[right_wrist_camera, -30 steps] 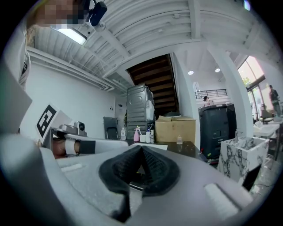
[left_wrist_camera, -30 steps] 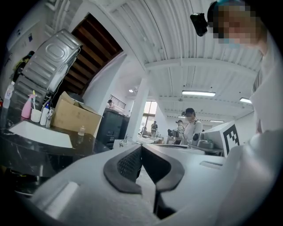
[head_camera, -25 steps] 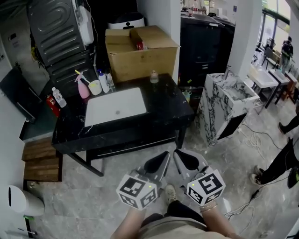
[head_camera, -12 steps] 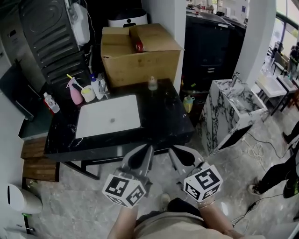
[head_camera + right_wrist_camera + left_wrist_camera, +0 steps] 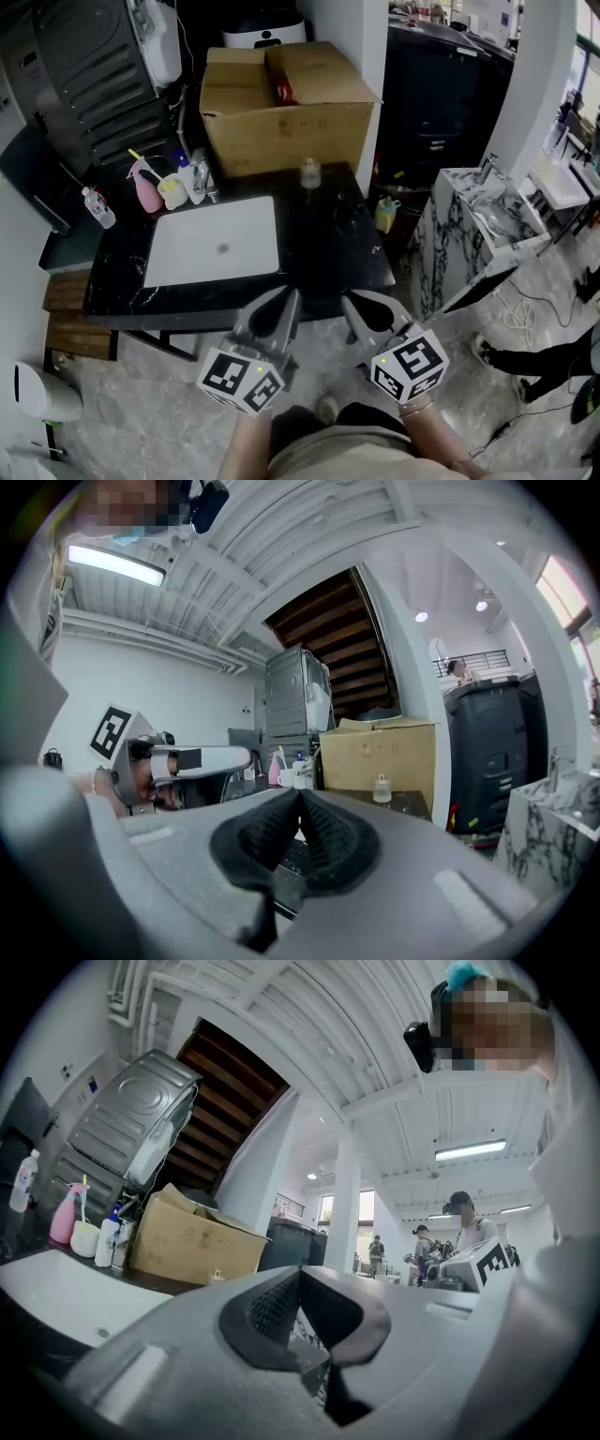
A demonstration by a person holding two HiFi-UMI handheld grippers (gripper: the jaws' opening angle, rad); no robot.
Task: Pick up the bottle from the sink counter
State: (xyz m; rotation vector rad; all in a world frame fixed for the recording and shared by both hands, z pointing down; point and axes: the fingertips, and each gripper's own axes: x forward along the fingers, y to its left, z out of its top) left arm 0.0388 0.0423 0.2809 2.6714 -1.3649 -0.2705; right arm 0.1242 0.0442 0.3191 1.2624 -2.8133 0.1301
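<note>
Both grippers have drawn nearer the sink (image 5: pixel 187 255) since a second ago. We hold the left gripper (image 5: pixel 289 300) and the right gripper (image 5: pixel 350 304) just before its near edge, each pressed together and empty. The bottle (image 5: pixel 310 173) stands beyond the sink's far right corner.

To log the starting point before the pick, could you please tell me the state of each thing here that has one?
Left gripper: shut, empty.
Right gripper: shut, empty.
Small clear bottle: upright on the counter, untouched.
Cardboard box: flaps open.
Sink: nothing in it.
Pink spray bottle: upright beside the sink.
</note>
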